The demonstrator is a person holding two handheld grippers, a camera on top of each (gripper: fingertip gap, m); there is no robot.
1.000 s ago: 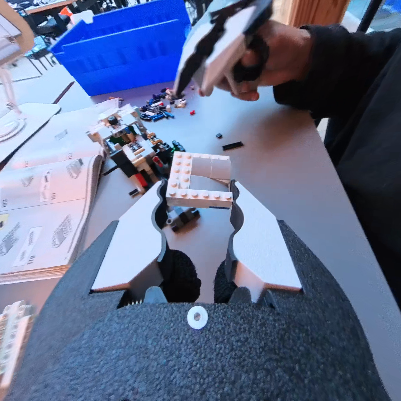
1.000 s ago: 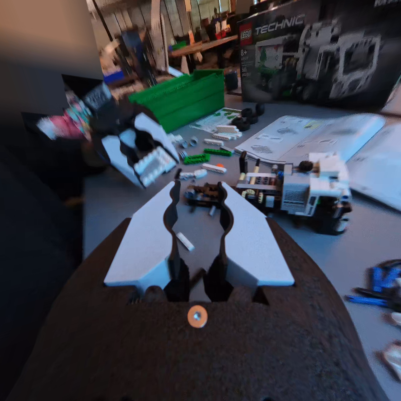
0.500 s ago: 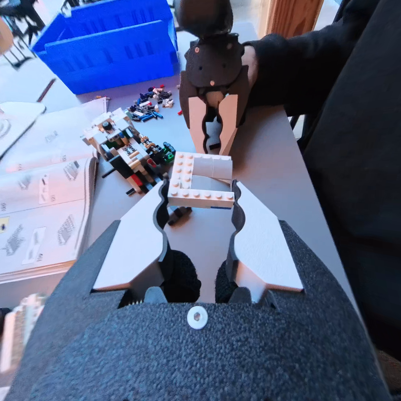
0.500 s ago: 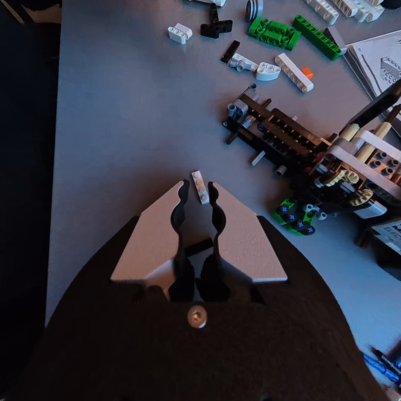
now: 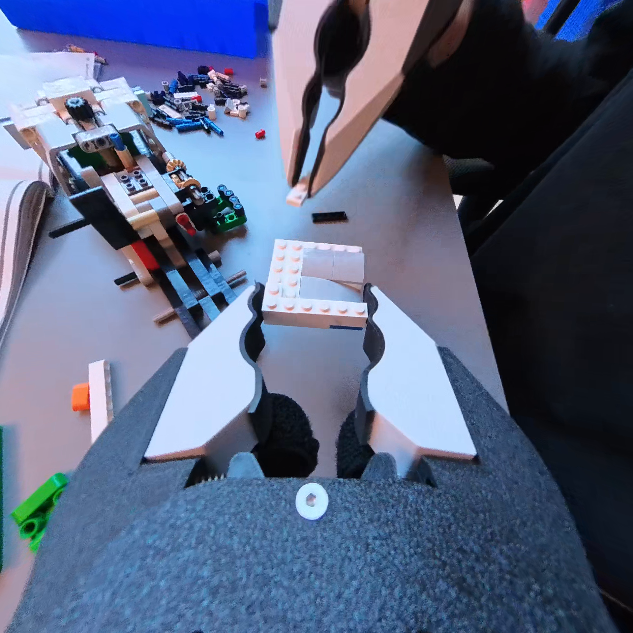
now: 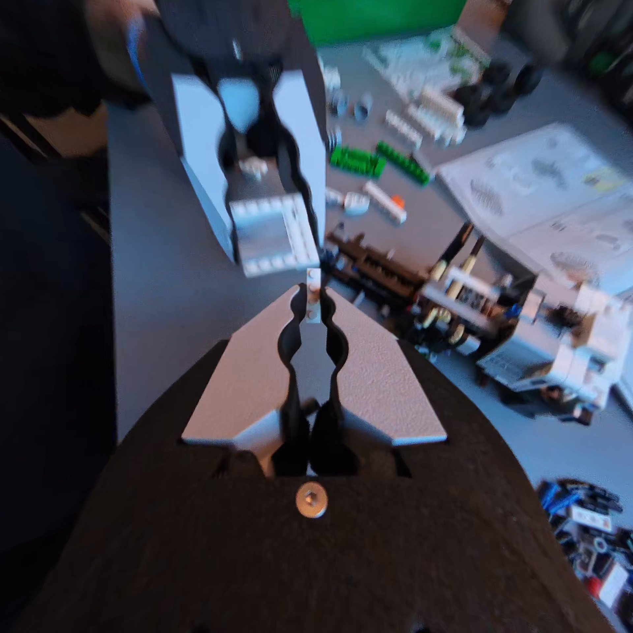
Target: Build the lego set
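My left gripper [image 5: 313,296] is shut on a white studded frame piece [image 5: 315,286] and holds it above the grey table [image 5: 404,239]. The same frame piece [image 6: 274,236] shows in the right wrist view, between the left gripper's fingers. My right gripper [image 6: 313,291] is shut on a small white studded plate [image 6: 313,296] and holds it just in front of the frame piece. In the left wrist view the right gripper [image 5: 305,191] comes down from above with the plate [image 5: 297,197] at its tips. The partly built truck [image 5: 130,185] lies to the left.
A pile of small pins [image 5: 198,99] lies before a blue bin [image 5: 137,24]. A black plate [image 5: 329,216], a white beam with an orange piece [image 5: 97,400] and green parts [image 5: 37,507] lie loose. Instruction booklets [image 6: 548,191], green beams [image 6: 376,161] and black wheels [image 6: 493,92] lie farther off. My hands' fingertips stand some 5 cm from each other.
My right gripper closed on the small white plate on the table, lifted it and brought it up to the frame piece. My left gripper kept hold of the frame and tilted downward.
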